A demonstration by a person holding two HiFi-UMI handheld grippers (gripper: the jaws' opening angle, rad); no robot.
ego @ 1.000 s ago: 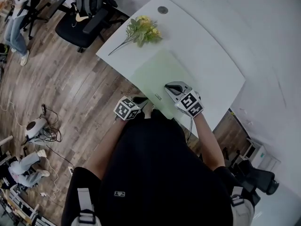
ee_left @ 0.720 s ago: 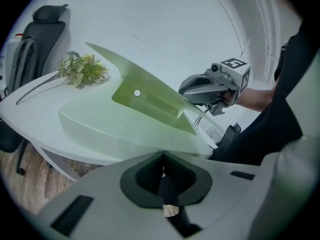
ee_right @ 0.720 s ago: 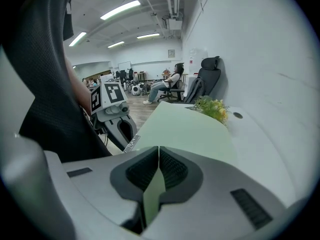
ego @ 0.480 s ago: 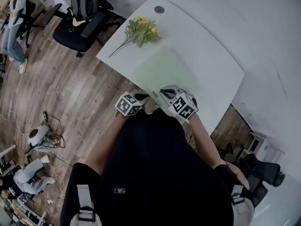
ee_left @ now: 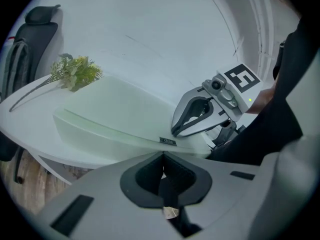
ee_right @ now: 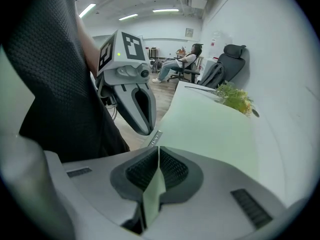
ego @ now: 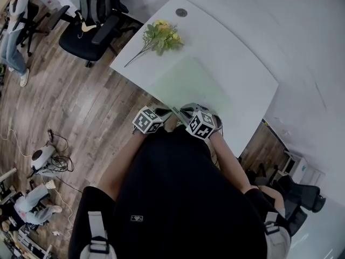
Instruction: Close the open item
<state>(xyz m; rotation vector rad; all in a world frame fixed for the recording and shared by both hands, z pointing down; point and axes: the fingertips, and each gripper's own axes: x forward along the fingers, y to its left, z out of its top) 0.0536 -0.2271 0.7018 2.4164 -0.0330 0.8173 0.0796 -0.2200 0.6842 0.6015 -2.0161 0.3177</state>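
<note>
Right gripper (ee_right: 157, 150) pinches an edge of the pale green folder (ee_right: 210, 129); left gripper (ee_left: 162, 157) is pressed together.

Your left gripper (ee_left: 162, 159) has its jaws pressed together. Right gripper (ee_right: 158, 151) sits just beside it, jaws pinched on the edge of a thin pale green cover (ee_right: 210, 124), both forearms reaching forward.

my pale green folder (ego: 186, 82), big, thin and plain, spread out on the white table (ego: 237, 53) by its front edge, small dark label tab (ee_left: 168, 141) on the near edge, that edge looks raised a touch, pinched in my right gripper (ee_right: 158, 151)
</note>
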